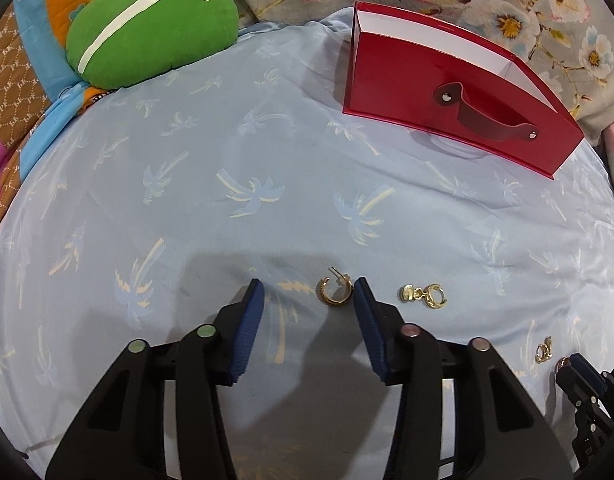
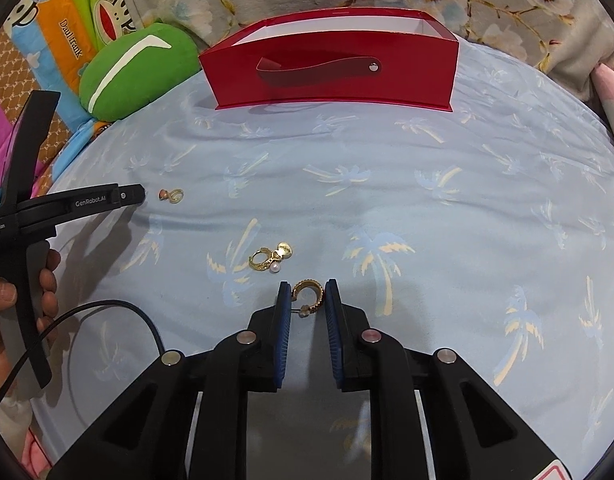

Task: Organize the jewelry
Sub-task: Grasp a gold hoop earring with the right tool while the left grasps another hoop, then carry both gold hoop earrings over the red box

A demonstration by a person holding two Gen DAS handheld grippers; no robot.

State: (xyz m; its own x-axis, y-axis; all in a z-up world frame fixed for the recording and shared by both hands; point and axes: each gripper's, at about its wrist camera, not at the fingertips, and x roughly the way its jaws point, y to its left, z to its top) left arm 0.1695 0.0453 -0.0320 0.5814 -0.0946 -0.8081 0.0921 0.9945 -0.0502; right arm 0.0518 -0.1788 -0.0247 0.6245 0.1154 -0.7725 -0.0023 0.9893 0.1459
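Note:
A gold hoop earring [image 1: 334, 290] lies on the blue palm-print sheet between the fingertips of my open left gripper [image 1: 309, 290], close to the right finger. A gold charm earring [image 1: 421, 294] lies to its right, and a small earring [image 1: 543, 351] lies further right near my right gripper [image 1: 575, 364]. In the right wrist view my right gripper [image 2: 307, 292] is open around another gold hoop earring [image 2: 307, 295], with narrow gaps at both pads. A gold pearl earring [image 2: 272, 259] lies just ahead-left. A small earring [image 2: 172, 195] lies by my left gripper's fingertip [image 2: 133, 193].
An open red box [image 1: 447, 108] with a strap handle stands at the back, also in the right wrist view [image 2: 331, 76]. A green cushion [image 1: 147, 32] and colourful bedding lie at the back left. A floral blanket [image 2: 507, 0] lies behind the box.

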